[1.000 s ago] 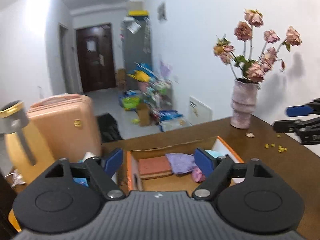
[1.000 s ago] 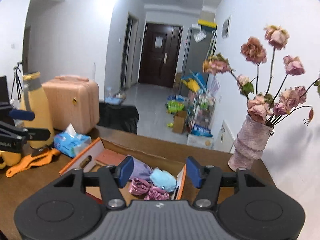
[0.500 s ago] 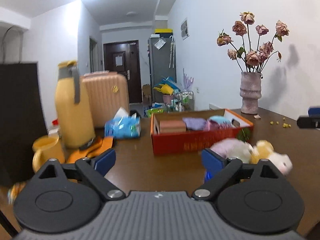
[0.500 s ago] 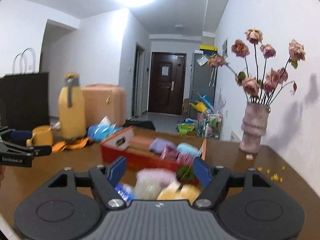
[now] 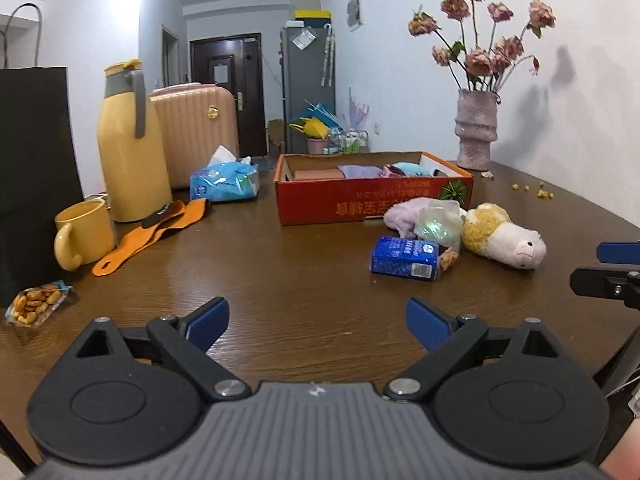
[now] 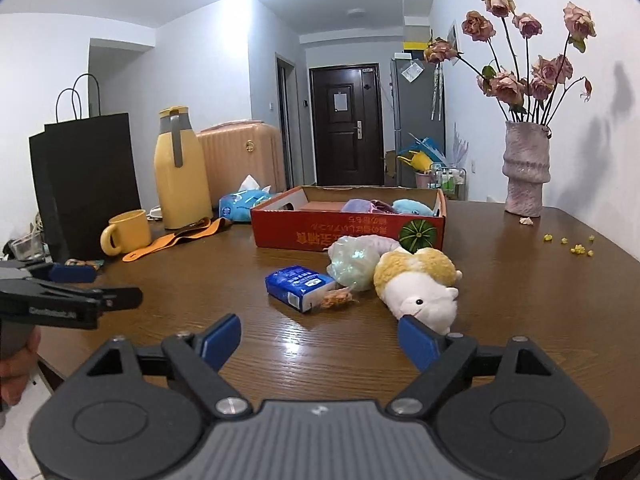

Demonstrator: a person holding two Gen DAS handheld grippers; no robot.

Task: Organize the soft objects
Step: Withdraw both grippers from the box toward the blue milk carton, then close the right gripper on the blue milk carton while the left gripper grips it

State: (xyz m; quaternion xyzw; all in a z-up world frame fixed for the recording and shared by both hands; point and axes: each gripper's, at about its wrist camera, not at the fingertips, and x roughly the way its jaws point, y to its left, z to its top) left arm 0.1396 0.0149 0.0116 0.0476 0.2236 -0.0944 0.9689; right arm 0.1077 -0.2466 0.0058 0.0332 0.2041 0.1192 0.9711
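Both grippers, left (image 5: 317, 325) and right (image 6: 319, 340), spread blue-padded fingers wide, still opening, before a fluffy plush sheep (image 6: 416, 285).

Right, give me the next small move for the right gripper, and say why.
Probably ease the right gripper forward and a little to the right, until the plush sheep sits between its fingers. Its jaws, which have just been opening, stand wide with only bare table between them; the sheep's head lies just past the right fingertip, still outside the red box that already holds soft items.
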